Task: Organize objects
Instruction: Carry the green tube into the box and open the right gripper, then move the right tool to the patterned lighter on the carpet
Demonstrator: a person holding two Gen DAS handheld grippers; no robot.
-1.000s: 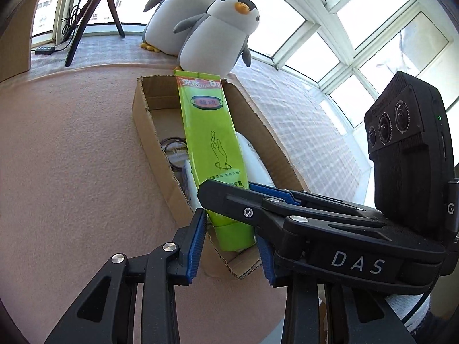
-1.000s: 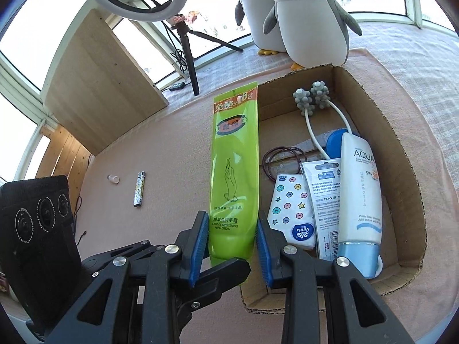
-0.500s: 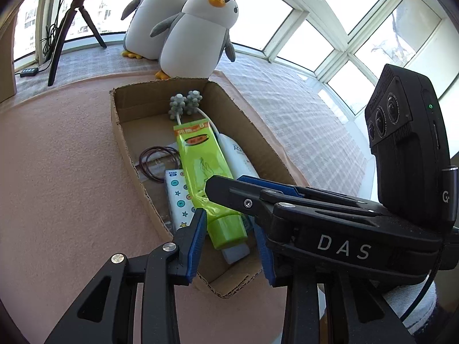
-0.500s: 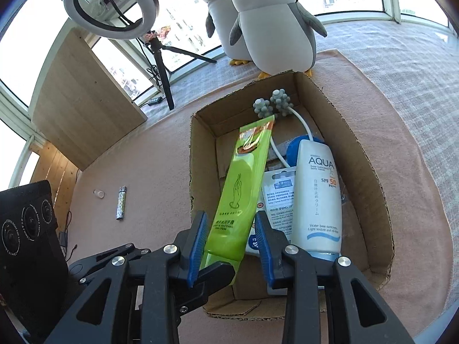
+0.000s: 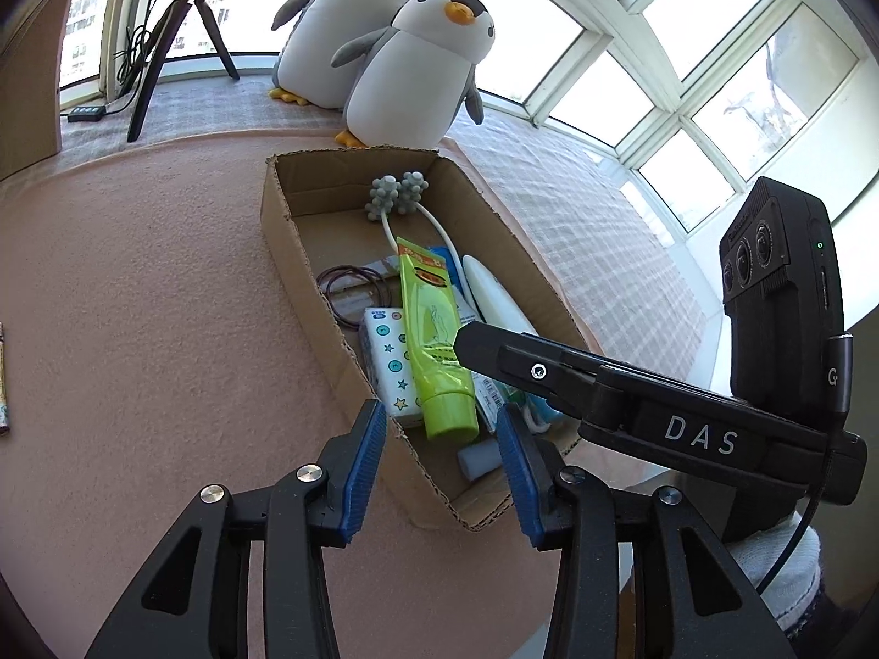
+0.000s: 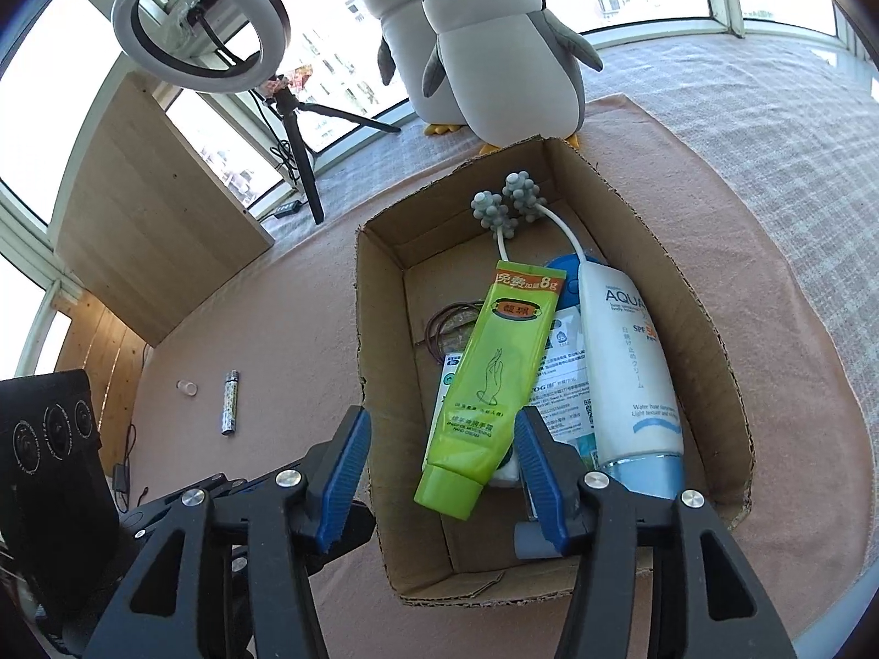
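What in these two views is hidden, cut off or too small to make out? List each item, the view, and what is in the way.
- Packets under the green tube: right view, the tube and the white tube cover most print.
- Blue disc: right view, mostly under both tubes.
- Stick: left view, cut off by the picture edge.
- Small ring: right view, too small to identify.

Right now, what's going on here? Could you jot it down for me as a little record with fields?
Surface: pink mat
Container: open cardboard box
Green tube: lying in the box, cap toward the grippers, released
White sunscreen tube: in the box, beside the green tube
Also in box: grey massage roller, hair ties, sachets
Still outside: small patterned stick, on the mat
Right gripper: open, empty
Left gripper: open, empty
Behind box: two plush penguins
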